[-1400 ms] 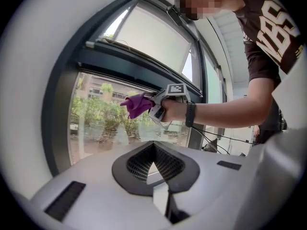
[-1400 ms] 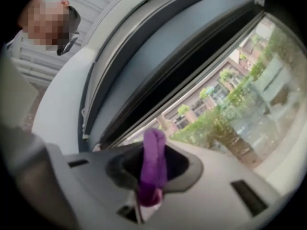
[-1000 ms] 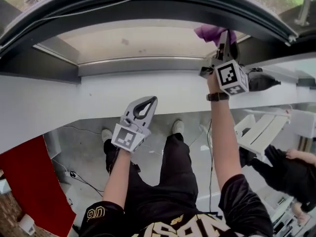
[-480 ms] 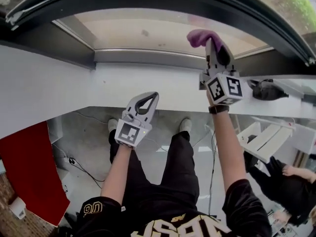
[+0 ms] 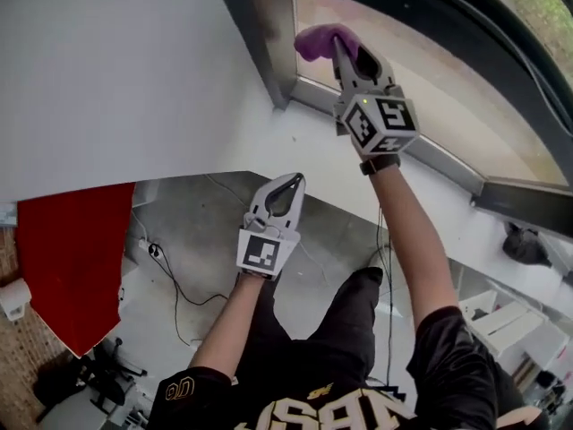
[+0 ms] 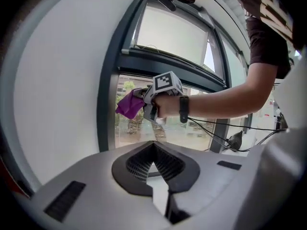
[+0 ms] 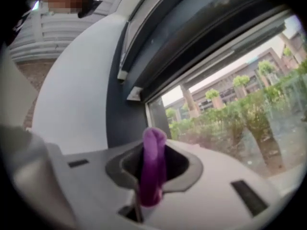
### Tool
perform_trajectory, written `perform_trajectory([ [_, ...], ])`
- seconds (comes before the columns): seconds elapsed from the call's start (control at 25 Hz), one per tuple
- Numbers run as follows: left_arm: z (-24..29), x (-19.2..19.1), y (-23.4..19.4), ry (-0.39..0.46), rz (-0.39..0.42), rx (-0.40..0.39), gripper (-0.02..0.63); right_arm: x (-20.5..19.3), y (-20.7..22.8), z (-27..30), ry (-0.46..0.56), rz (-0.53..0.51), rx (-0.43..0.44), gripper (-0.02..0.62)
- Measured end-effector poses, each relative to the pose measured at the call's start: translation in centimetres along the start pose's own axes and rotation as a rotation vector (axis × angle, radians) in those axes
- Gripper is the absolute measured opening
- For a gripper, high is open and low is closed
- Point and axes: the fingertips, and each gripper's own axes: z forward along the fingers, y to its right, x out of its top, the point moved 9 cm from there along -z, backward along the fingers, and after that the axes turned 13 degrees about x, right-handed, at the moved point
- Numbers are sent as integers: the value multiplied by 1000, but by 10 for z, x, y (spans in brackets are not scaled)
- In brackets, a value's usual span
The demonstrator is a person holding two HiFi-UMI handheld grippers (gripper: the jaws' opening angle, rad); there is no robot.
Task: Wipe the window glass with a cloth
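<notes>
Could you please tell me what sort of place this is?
Probably an indoor workroom or office: a large dark-framed window, loose black cables on the grey floor, and shrubs and buildings outside.

Soft purple cloth (image 7: 154,145) sits between the right gripper's (image 7: 153,169) matt grey plastic fingers (image 7: 192,169); beyond them, clear glossy glass (image 7: 240,104) in a dark matt frame (image 7: 125,104).

Two grippers, the left gripper (image 5: 292,179) and right gripper (image 5: 340,45); one purple cloth (image 5: 315,39); one window glass (image 5: 421,97); one wristwatch (image 5: 380,163).

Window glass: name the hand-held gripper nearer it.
Right. The right hand-held gripper holds the purple cloth up near the window glass; the left hand-held gripper hangs lower, farther back.
</notes>
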Motion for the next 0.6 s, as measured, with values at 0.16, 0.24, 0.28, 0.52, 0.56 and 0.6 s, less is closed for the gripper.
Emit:
perform_trajectory([
  [0.16, -4, 6, -18, 20, -7, -34, 9, 3, 13, 22, 9, 130, -104, 69],
  [0.24, 1, 5, -19, 8, -25, -64, 9, 5, 26, 5, -1, 95, -155, 69],
  [0.28, 4, 2, -14, -1, -40, -75, 9, 6, 35, -11, -3, 80, -178, 69],
  [0.52, 42, -1, 54, -3, -55, -140, 9, 20, 98, -155, -27, 27, -321, 69],
  [0.56, 49, 0, 71, -3, -57, -165, 9, 23, 110, -183, -35, 16, -357, 69],
  [0.6, 56, 0, 89, -1, -57, -194, 9, 27, 122, -213, -43, 6, -396, 69],
])
